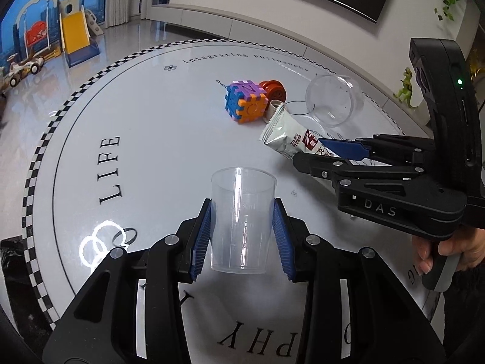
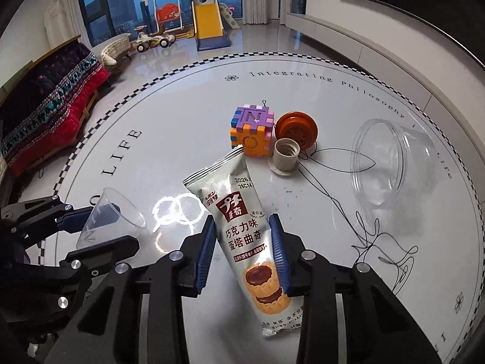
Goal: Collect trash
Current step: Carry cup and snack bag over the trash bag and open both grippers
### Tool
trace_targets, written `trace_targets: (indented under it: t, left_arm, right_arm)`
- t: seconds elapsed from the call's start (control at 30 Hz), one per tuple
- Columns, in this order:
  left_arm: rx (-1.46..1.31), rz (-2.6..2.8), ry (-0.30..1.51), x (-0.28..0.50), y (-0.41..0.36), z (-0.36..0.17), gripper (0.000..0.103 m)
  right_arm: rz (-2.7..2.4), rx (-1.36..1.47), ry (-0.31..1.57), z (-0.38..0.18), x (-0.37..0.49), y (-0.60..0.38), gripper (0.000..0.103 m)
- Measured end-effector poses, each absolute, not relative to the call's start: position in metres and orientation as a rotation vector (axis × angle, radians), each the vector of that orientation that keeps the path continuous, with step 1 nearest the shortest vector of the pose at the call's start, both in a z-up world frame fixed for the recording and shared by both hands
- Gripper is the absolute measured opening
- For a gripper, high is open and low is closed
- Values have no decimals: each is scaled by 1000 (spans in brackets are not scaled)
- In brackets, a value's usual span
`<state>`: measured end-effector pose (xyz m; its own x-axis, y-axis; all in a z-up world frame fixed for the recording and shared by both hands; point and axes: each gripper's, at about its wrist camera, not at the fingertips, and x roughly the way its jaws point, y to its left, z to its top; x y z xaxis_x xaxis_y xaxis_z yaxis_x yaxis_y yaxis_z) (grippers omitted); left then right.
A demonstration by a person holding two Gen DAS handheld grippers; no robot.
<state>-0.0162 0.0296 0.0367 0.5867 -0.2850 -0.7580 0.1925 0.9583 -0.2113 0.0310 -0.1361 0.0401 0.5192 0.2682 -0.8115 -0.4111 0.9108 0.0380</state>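
Observation:
My left gripper is shut on a small clear measuring cup, held above the round white table. It also shows in the right wrist view at the lower left with the cup. My right gripper is shut on a silver cookie wrapper, lifted above the table. In the left wrist view the right gripper holds the wrapper at the right.
On the table lie a colourful puzzle cube, an orange yo-yo with loose black string, a beige bottle neck and a clear plastic jar on its side. A children's slide stands beyond.

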Motion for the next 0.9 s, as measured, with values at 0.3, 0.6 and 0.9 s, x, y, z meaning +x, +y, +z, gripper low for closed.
trace_targets:
  t: [0.3, 0.6, 0.9]
  left_arm:
    - [-143, -190, 850, -57, 88, 55, 39]
    - [-204, -17, 793, -108, 176, 64, 39]
    - [-264, 228, 756, -162, 265, 64, 39]
  right_arm:
    - [453, -37, 883, 70, -8, -93, 37]
    - [614, -35, 866, 88, -35, 7, 37]
    - [782, -95, 876, 88, -69, 109, 37]
